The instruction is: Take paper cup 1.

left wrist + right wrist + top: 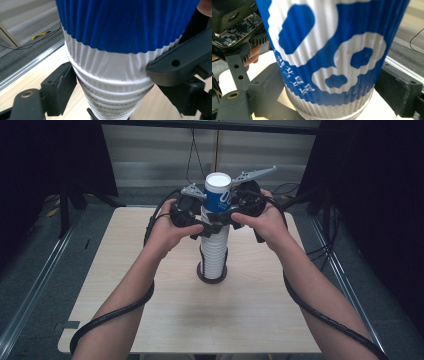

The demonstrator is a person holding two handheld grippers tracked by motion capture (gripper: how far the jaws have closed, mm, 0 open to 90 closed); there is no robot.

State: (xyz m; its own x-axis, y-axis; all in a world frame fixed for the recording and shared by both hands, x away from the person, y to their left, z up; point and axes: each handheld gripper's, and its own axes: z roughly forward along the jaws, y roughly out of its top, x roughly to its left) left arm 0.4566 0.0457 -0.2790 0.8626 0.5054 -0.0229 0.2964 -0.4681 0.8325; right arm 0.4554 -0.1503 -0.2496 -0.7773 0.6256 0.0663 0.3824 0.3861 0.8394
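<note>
Pale wood-grain desk [250, 320] with rounded corners, standing on grey carpet [360, 285]. Along the left of the desk, a metal floor rail [35, 285] running toward the back, a matching rail [332, 265] on the right, and black curtains [370, 175] hanging on both sides before a light panelled back wall [160, 155]. On the floor beyond, thin black cables [192, 150] trailing down the wall, more cables [325, 245] gathered at the right of the desk, and a yellow strip [41, 34] lying on the carpet near a dark stand leg [64, 215].
</note>
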